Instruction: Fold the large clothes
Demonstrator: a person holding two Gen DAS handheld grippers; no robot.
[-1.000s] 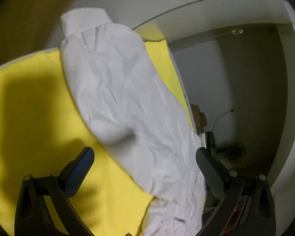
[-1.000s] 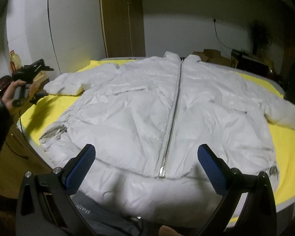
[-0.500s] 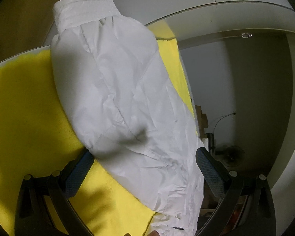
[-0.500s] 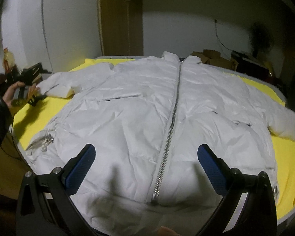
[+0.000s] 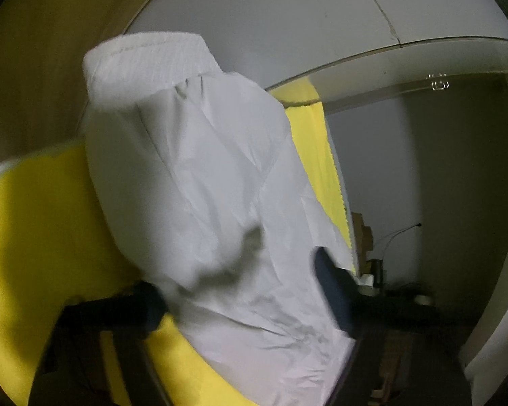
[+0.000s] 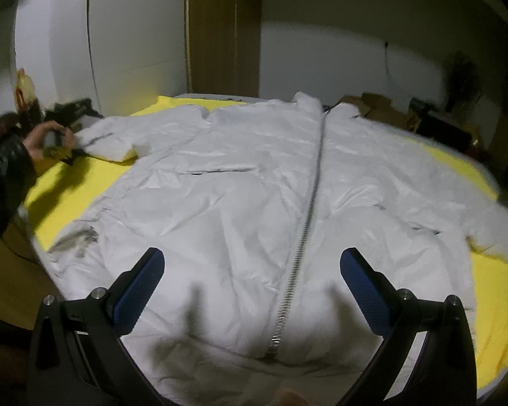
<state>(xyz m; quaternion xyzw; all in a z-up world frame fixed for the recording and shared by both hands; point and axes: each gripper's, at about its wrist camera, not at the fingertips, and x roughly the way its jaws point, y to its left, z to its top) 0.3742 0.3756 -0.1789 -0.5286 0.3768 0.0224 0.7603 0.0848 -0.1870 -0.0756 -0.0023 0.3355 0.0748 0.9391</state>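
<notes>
A white puffer jacket (image 6: 240, 203) lies spread front-up on a yellow sheet (image 6: 81, 186) that covers a bed. Its zip (image 6: 308, 209) is closed and runs from the collar (image 6: 310, 101) at the far side down to the hem at the near edge. Both sleeves are stretched out sideways. The jacket's own right one, on the left of the right wrist view, ends near the person's hand (image 6: 45, 140); the other sleeve (image 6: 491, 233) reaches the right edge of the sheet.

In the left wrist view that first sleeve (image 5: 213, 209) fills the middle of the picture, its ribbed cuff (image 5: 149, 57) at the far end, lying on the yellow sheet (image 5: 44, 223). The left gripper (image 5: 240, 287) straddles the sleeve: one finger (image 5: 145, 304) sits at its left edge on the sheet, the other (image 5: 332, 287) presses against its right side. The fingers stand apart with the padded cloth between them; the picture is blurred, so whether they are already squeezing the sleeve is hard to say.

The right gripper (image 6: 252, 284) hovers above the lower front of the jacket, near the bottom of the zip, its blue-padded fingers (image 6: 139, 291) wide apart and holding nothing.

Beyond the bed stand a white wall, a wooden door (image 6: 223, 30) and some cardboard boxes (image 6: 376, 108) in the dim corner.
</notes>
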